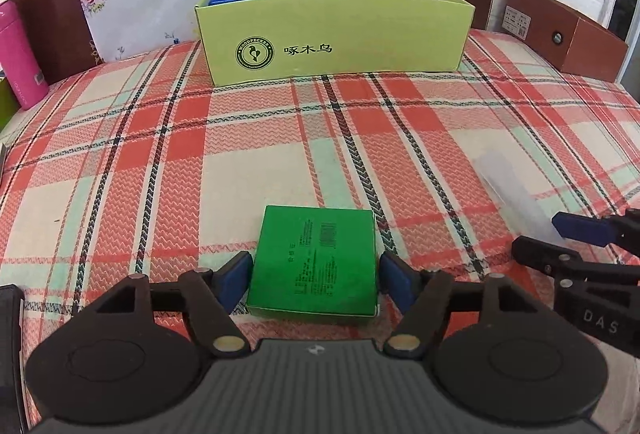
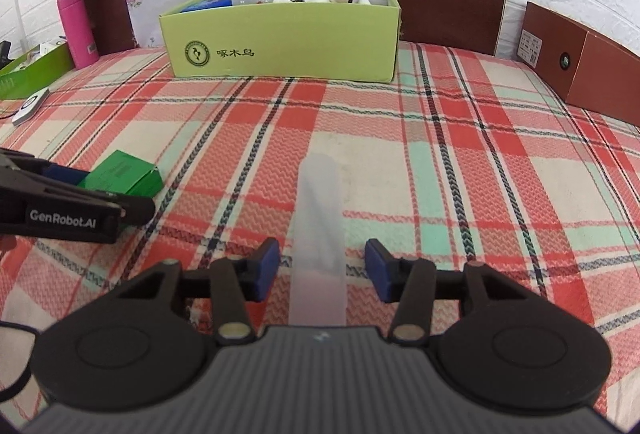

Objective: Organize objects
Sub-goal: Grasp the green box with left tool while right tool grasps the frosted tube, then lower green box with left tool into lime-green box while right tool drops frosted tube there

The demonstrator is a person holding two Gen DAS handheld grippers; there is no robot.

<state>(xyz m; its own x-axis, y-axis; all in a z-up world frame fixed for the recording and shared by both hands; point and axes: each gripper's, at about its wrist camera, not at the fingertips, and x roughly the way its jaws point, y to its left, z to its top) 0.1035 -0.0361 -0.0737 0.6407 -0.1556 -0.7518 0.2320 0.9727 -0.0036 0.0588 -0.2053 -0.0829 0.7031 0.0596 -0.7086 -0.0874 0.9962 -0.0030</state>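
Green box [image 1: 314,262] lies flat near the front edge of the plaid-covered surface [image 1: 160,153], between the pads of the left claw [image 1: 314,274], which stands wide and close beside it without clearly pressing. To its right, a clear plastic tube [image 2: 320,234] lies between the right claw's [image 2: 322,268] narrower, untouching pads. A yellow-green storage box [image 1: 336,37] sits at the back edge.

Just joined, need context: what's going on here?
A person is tidying a plaid-covered table with two handheld tools. The left tool straddles a small green box, pads beside its sides, no clear squeeze. The right tool is open around a translucent tube lying flat, gaps on both sides. The lime storage box at the back already holds several items.
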